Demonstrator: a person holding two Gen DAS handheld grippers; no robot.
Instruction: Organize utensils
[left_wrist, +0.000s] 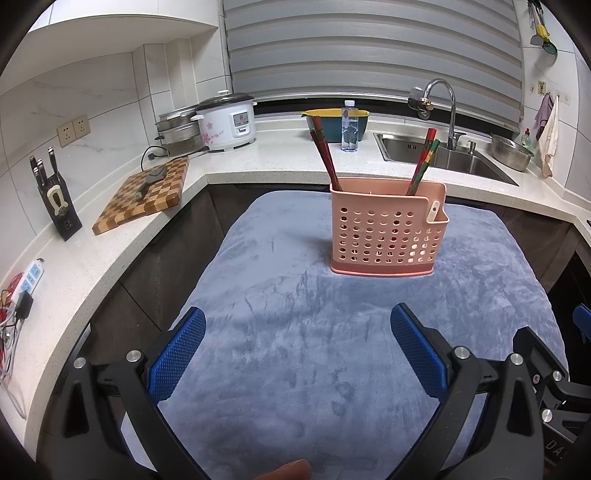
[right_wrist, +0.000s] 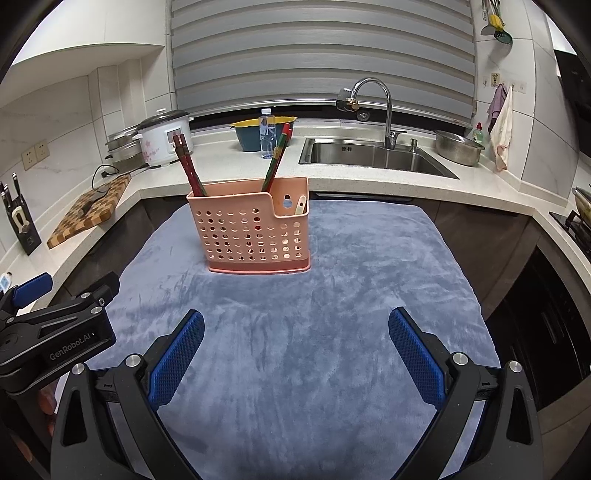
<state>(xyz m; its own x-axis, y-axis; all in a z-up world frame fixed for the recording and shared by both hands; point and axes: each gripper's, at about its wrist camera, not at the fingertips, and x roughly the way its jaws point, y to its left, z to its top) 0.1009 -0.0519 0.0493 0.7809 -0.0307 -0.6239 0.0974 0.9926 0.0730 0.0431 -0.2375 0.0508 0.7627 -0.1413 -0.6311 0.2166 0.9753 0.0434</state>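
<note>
A pink perforated utensil basket (left_wrist: 384, 232) stands upright on a blue-grey cloth (left_wrist: 295, 350); it also shows in the right wrist view (right_wrist: 251, 232). Dark red chopsticks (left_wrist: 325, 155) lean out of its left side and red-green chopsticks (left_wrist: 423, 166) out of its right part. A pale utensil tip (right_wrist: 301, 205) sits in the small side pocket. My left gripper (left_wrist: 297, 332) is open and empty, well short of the basket. My right gripper (right_wrist: 295, 332) is open and empty, also short of it.
A white counter (left_wrist: 258, 162) wraps around with a checkered cutting board (left_wrist: 144, 194), a knife block (left_wrist: 55, 195), a rice cooker (left_wrist: 227, 122), a water bottle (left_wrist: 349, 125) and a sink (left_wrist: 443, 157). The left gripper's body (right_wrist: 55, 328) shows at the right wrist view's left edge.
</note>
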